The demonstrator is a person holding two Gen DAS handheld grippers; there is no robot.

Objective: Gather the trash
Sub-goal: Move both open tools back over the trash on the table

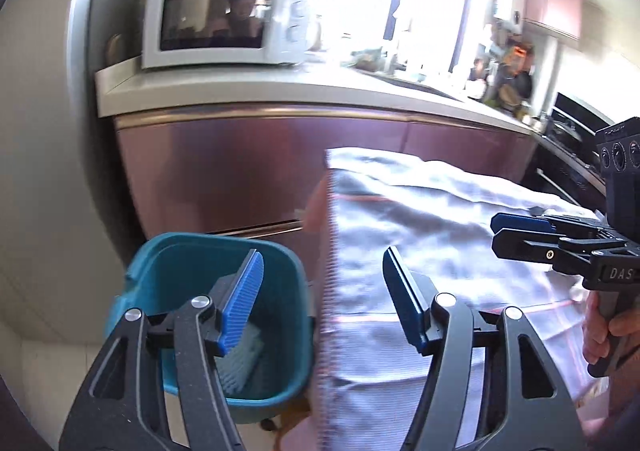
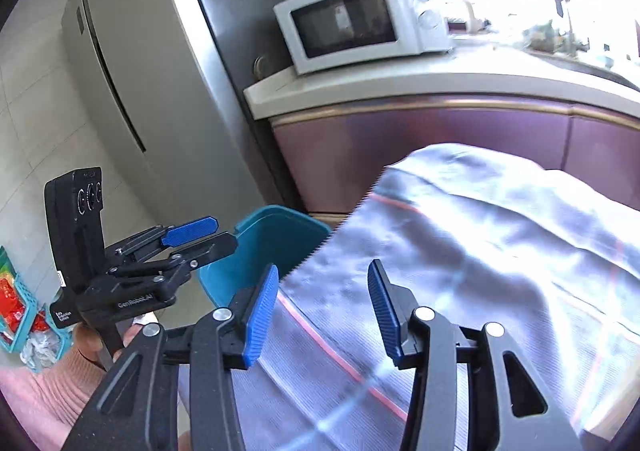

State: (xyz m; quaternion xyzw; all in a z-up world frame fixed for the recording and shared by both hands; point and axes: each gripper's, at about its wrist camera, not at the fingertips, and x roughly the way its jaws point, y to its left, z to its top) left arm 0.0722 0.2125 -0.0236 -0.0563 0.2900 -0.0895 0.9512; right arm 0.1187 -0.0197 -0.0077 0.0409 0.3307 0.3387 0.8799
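A: Left wrist view: our left claw (image 1: pixel 322 291) is spread apart, empty, over the table's left edge. Teal bin (image 1: pixel 224 315) on the floor just beside that edge, something pale blue inside, too blurred to name.

B: Right wrist view: right claw (image 2: pixel 324 305) also apart, above the tablecloth (image 2: pixel 480 251). No trash visible on the table. We judge the bin light and stiff; grip its rim.

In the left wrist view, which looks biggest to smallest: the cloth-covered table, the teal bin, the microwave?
1. Cloth-covered table, filling the most picture.
2. Teal bin and white microwave look about alike; the bin sits much nearer the camera, so I would not rank them.
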